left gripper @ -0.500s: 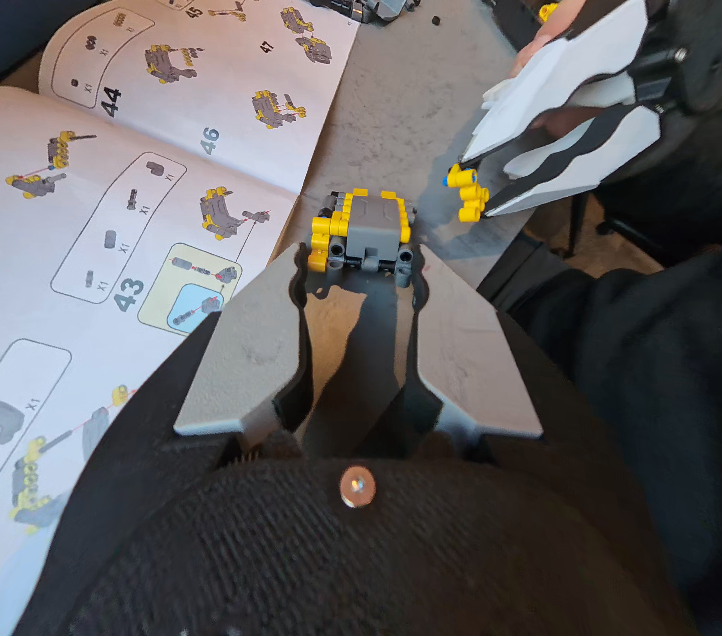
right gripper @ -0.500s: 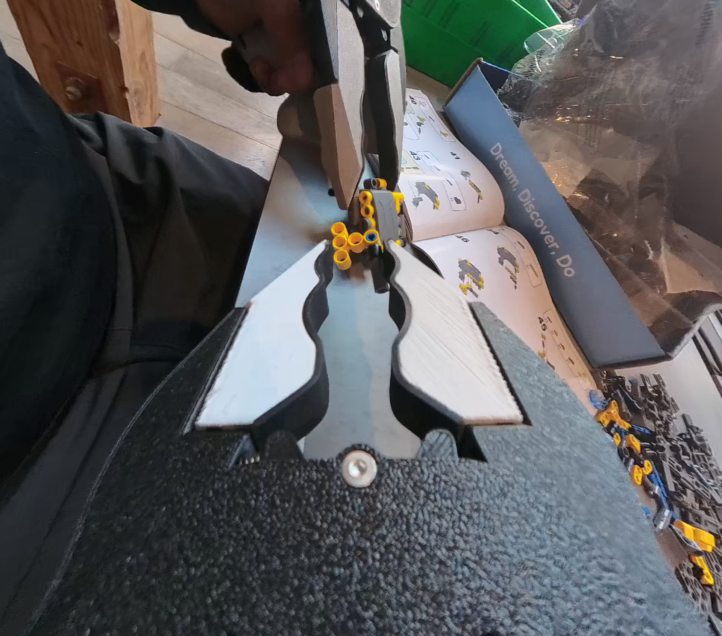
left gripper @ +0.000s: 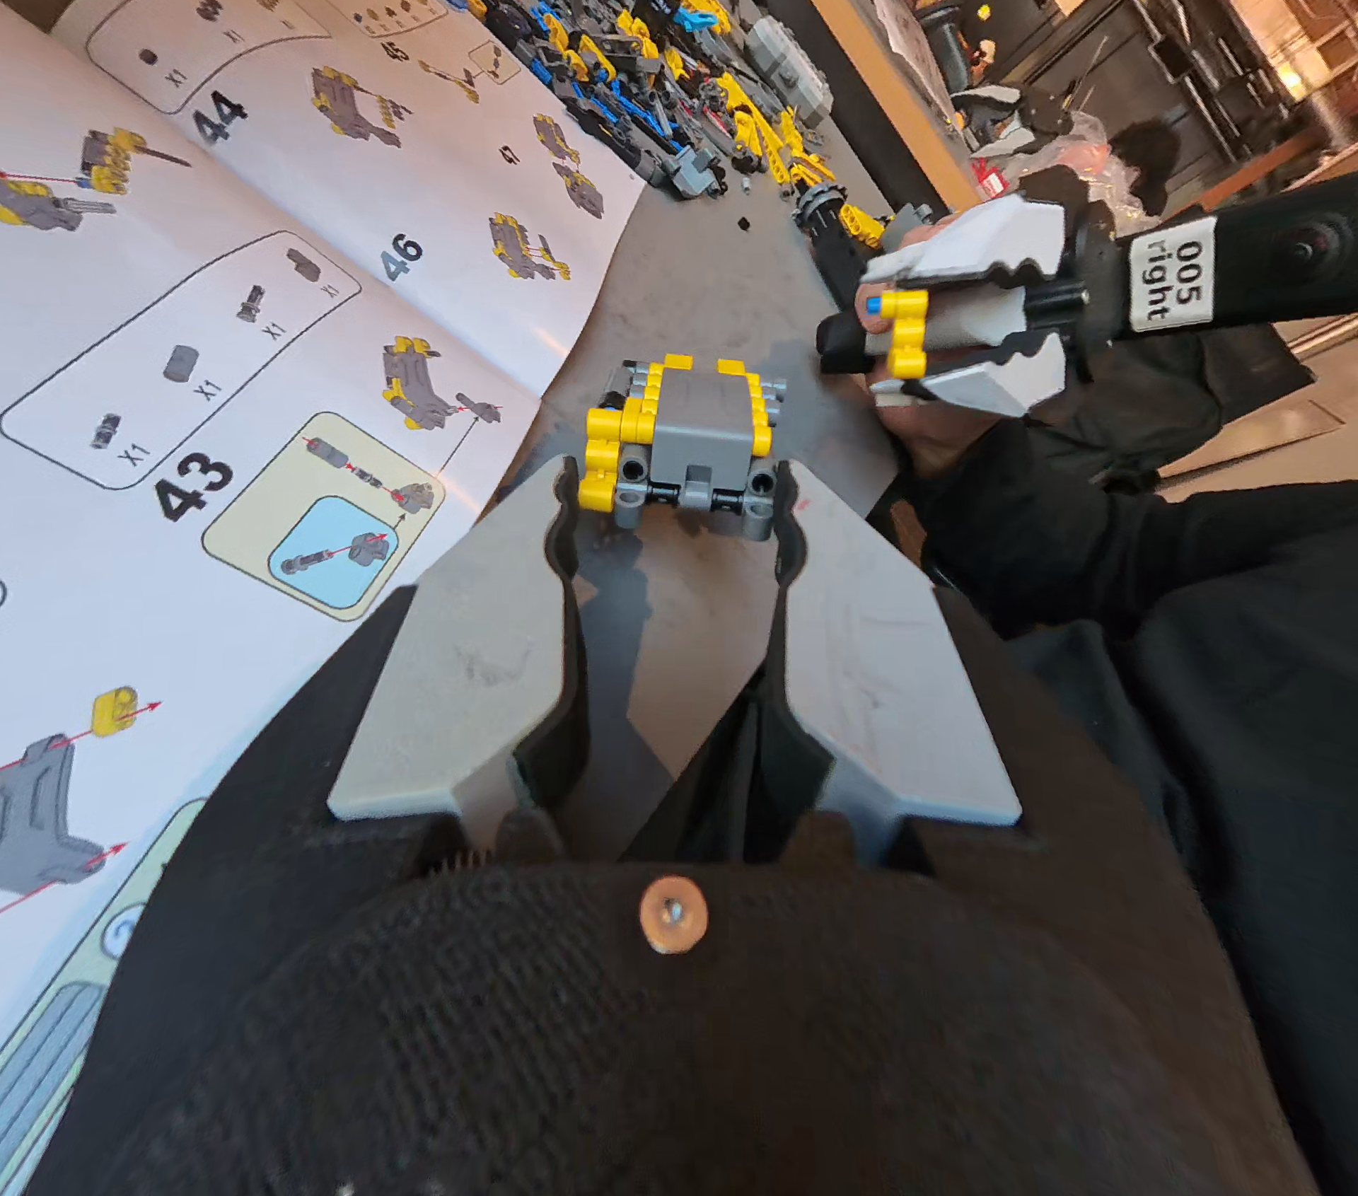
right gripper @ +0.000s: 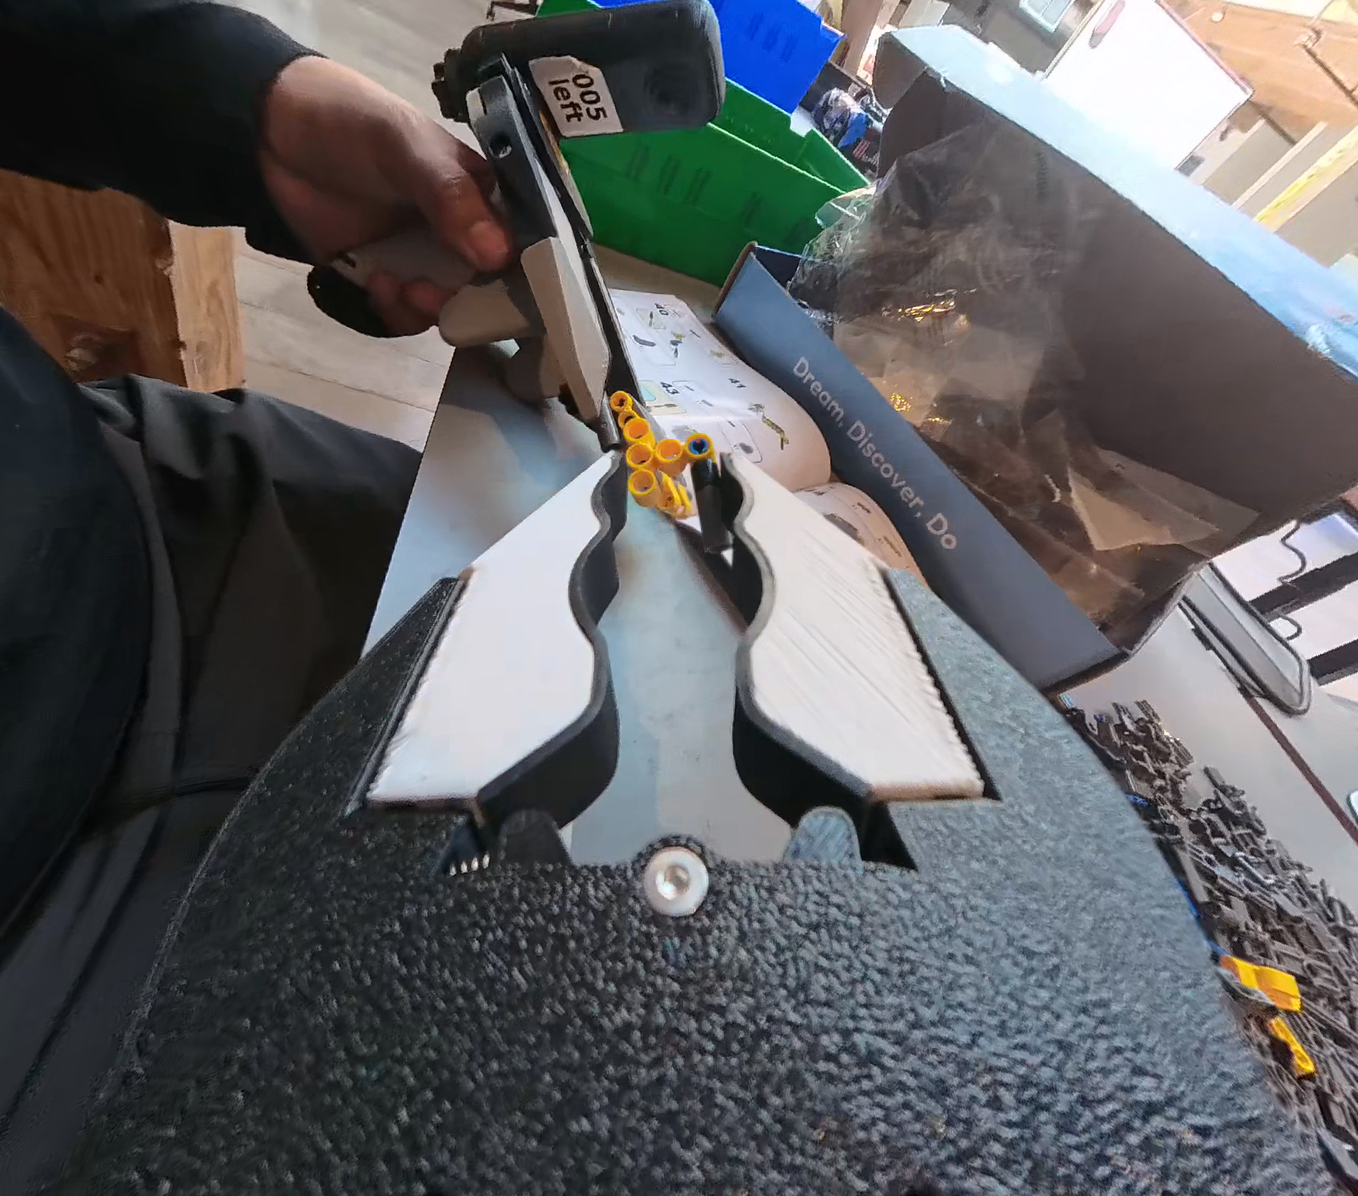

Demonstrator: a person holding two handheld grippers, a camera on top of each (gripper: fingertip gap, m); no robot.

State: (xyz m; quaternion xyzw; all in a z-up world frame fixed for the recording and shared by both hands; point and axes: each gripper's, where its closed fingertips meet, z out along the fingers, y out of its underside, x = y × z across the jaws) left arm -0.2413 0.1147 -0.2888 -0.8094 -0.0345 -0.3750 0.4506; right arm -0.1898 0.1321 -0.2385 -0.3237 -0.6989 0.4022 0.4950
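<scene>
The grey-and-yellow brick assembly [left gripper: 687, 437] sits on the worktop [left gripper: 720, 293], clamped at its near end between the left tongs [left gripper: 676, 499], whose tips press its two sides. In the left wrist view an open instruction booklet [left gripper: 257, 293] lies just beside it, and a heap of loose bricks [left gripper: 610, 36] lies well beyond. The right tongs [left gripper: 893, 338] hang near the assembly's right side, closed on a small yellow connector piece [left gripper: 902, 332] that is apart from the assembly; by that, the piece is judged not yet fitted.

In the right wrist view the right tongs [right gripper: 665, 474] pinch the yellow connector piece [right gripper: 654, 459] together with a short black pin [right gripper: 709, 499] which the other view does not make out. The assembly itself is almost wholly hidden here behind the connector. This view alone shows the hand [right gripper: 382, 191] on the left tool's grip, green bins [right gripper: 683, 176] and a plastic-wrapped box [right gripper: 1065, 316] past the booklet.
</scene>
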